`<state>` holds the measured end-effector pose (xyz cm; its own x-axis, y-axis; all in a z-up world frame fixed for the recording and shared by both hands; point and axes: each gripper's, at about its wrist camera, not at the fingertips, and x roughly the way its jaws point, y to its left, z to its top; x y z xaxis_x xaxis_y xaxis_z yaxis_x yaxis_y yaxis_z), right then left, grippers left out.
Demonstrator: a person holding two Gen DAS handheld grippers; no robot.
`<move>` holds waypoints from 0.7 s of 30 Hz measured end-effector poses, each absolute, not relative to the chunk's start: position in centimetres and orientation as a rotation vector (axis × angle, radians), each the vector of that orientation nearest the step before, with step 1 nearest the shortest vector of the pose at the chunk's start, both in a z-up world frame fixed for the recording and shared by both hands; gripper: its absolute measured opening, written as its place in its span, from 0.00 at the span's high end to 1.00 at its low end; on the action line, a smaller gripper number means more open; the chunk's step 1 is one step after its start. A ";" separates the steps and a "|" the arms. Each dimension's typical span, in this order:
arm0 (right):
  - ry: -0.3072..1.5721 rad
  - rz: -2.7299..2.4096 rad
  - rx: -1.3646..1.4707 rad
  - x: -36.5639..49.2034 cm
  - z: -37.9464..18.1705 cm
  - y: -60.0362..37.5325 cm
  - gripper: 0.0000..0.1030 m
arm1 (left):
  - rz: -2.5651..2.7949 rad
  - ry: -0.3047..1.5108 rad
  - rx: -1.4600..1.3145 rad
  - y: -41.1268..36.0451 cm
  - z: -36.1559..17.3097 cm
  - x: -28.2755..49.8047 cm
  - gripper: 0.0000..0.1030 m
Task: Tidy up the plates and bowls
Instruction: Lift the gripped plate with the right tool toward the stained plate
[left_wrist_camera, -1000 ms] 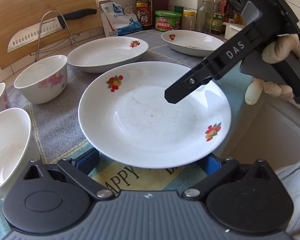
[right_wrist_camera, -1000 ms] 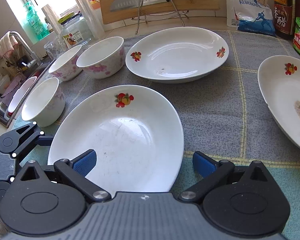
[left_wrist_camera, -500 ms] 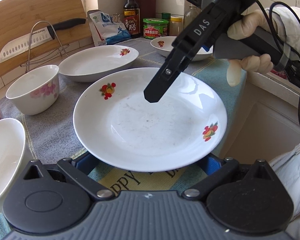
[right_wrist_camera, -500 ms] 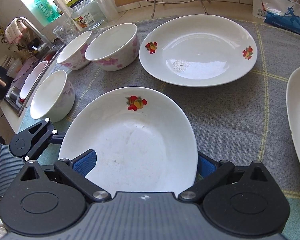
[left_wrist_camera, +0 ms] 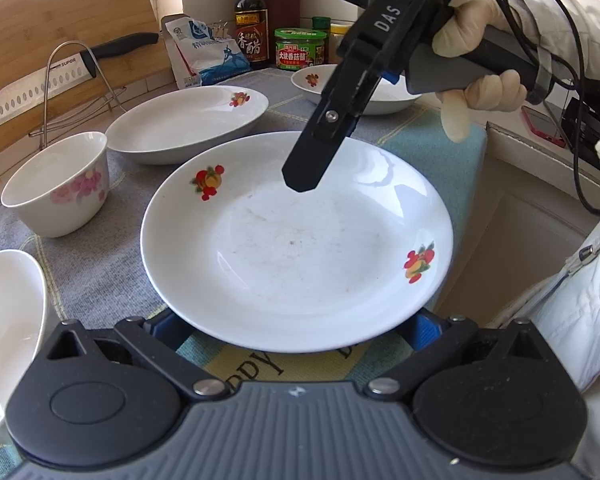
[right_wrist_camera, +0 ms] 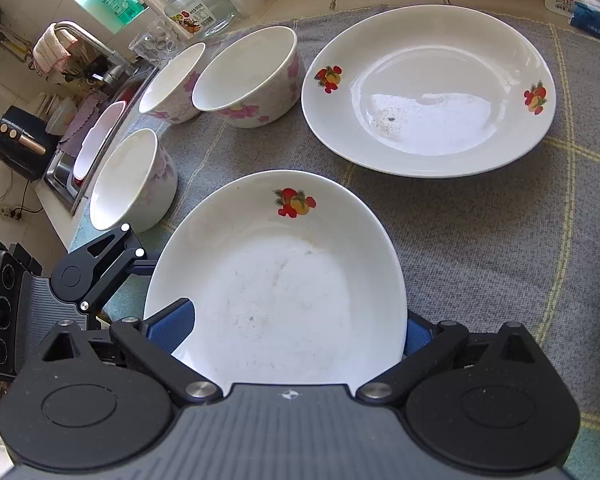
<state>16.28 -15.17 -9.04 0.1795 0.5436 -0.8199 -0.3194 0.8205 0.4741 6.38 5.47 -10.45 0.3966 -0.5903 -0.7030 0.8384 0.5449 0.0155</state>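
The near rim of the fruit-printed plate (left_wrist_camera: 296,248) is hidden behind both cameras' housings, so it is hard to make out whether any finger touches it. The left claw (left_wrist_camera: 296,326) is spread wide, its blue pads half hidden under the plate's near edge. The right claw (right_wrist_camera: 298,326) is also spread, one pad over the plate's inside, the other tucked outside the rim; from the left wrist view its fingers (left_wrist_camera: 312,160) hover over the plate's far side. Whether the plate rests on the bench's grey checked cloth (right_wrist_camera: 480,232) or is lifted cannot be told. A second plate (right_wrist_camera: 428,88) lies beyond, a third plate (left_wrist_camera: 384,92) is partly blocked by the right claw. Three floral bowls (right_wrist_camera: 248,76) stand to the left, one cut off in the left view. Behind lean a cutting board (left_wrist_camera: 72,64), a knife (left_wrist_camera: 56,80) on a wire rack, and a sauce bottle (left_wrist_camera: 252,20); a sink with a faucet (right_wrist_camera: 88,40) lies left.
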 end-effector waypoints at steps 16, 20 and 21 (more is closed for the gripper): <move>1.237 0.617 0.229 16.2 -8.0 -16.0 0.00 | -0.939 0.739 0.411 4.6 -8.9 6.6 0.02; 1.222 0.621 0.226 16.1 -7.3 -16.8 0.00 | -0.944 0.739 0.411 3.8 -8.2 6.7 0.02; 1.218 0.621 0.223 16.1 -7.1 -17.0 0.00 | -0.945 0.738 0.411 3.6 -8.1 6.7 0.02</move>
<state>16.14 -17.03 -7.09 0.2054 0.5561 -0.8053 -0.3248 0.8150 0.4799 6.72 3.56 -8.07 0.3726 -0.5789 -0.7253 0.8439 0.5365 0.0053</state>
